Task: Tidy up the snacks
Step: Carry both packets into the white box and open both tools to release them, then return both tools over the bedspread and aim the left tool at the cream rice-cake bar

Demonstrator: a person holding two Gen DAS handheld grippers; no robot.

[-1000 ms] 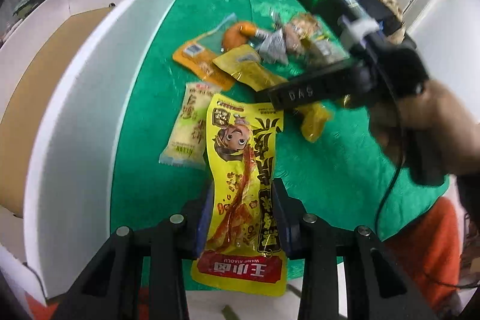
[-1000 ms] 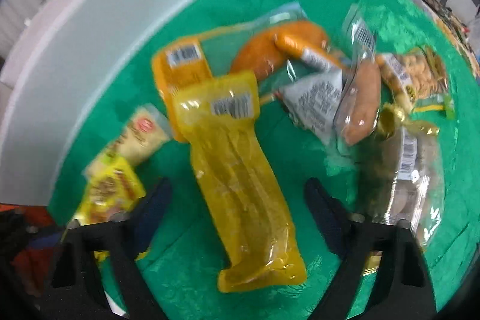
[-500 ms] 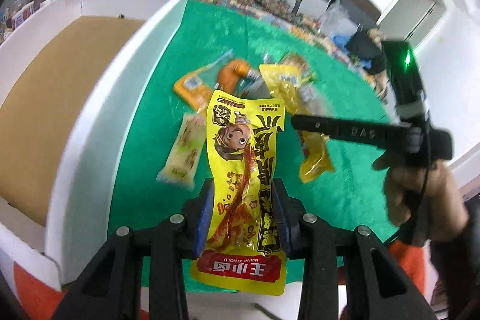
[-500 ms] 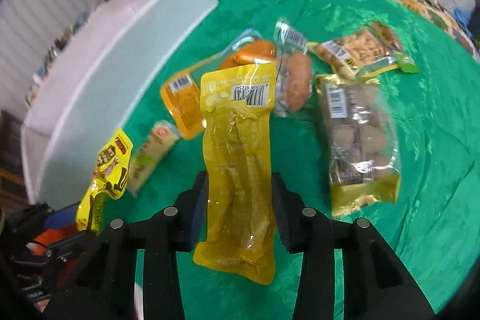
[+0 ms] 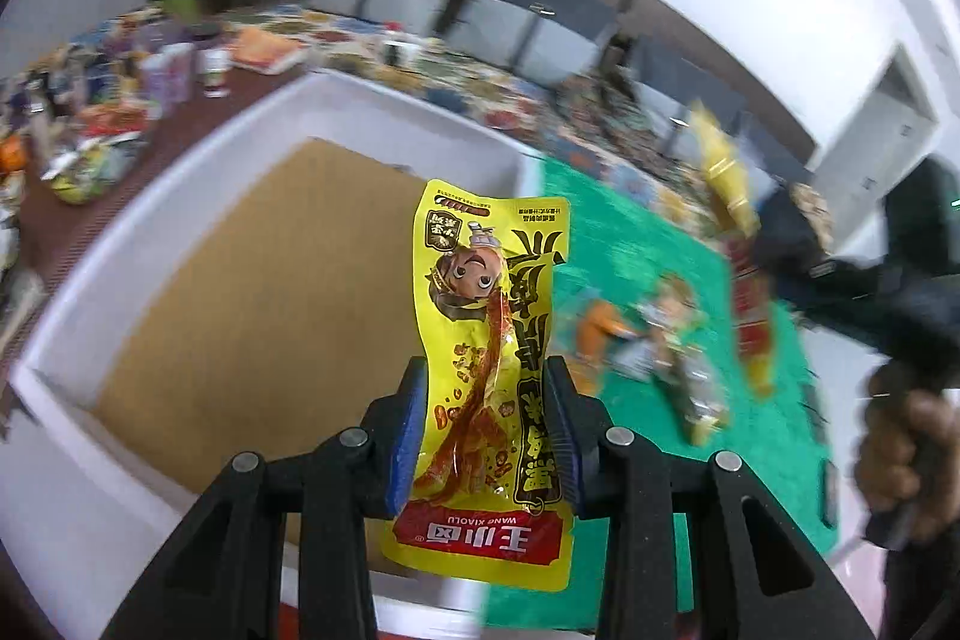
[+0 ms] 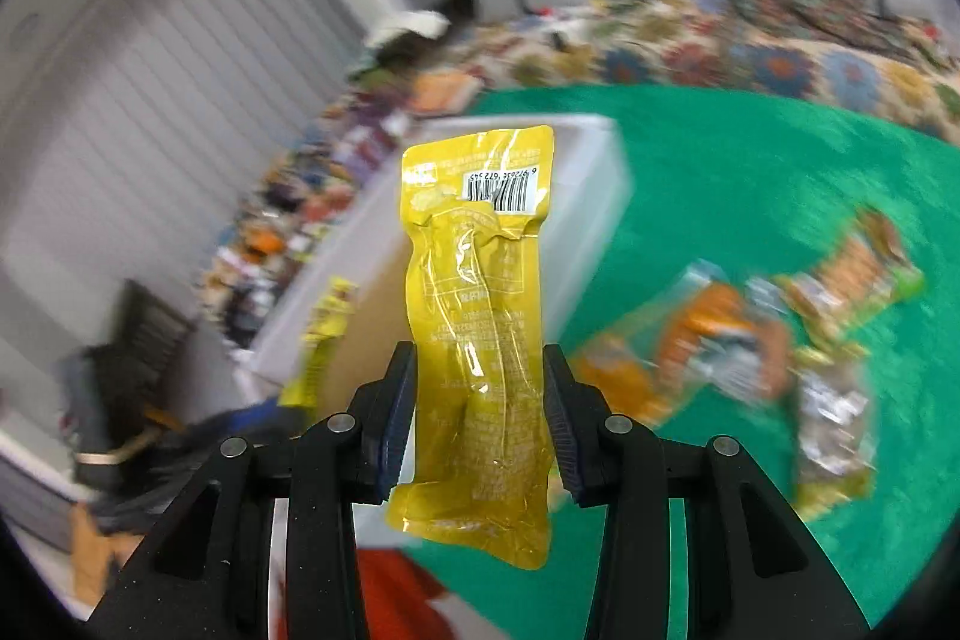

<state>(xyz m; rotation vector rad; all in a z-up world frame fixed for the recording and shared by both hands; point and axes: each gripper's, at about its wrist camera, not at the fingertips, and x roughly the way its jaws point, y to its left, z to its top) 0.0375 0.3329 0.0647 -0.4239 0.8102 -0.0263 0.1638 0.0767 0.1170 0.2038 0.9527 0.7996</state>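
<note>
Holding 1 snack each, both tongs are clamped on packets above the desk. Left tongs (image 5: 485, 415): yellow cartoon-printed packet (image 5: 489, 364), upright, raised over the white box (image 5: 180, 196) with its brown cardboard floor. Right tongs (image 6: 479, 418): plain yellow packet (image 6: 477, 334), barcode end up, in front of the box's corner. Remaining snacks (image 6: 750, 346): blurred, lying on the green cloth (image 6: 750, 178) beside the box.
</note>
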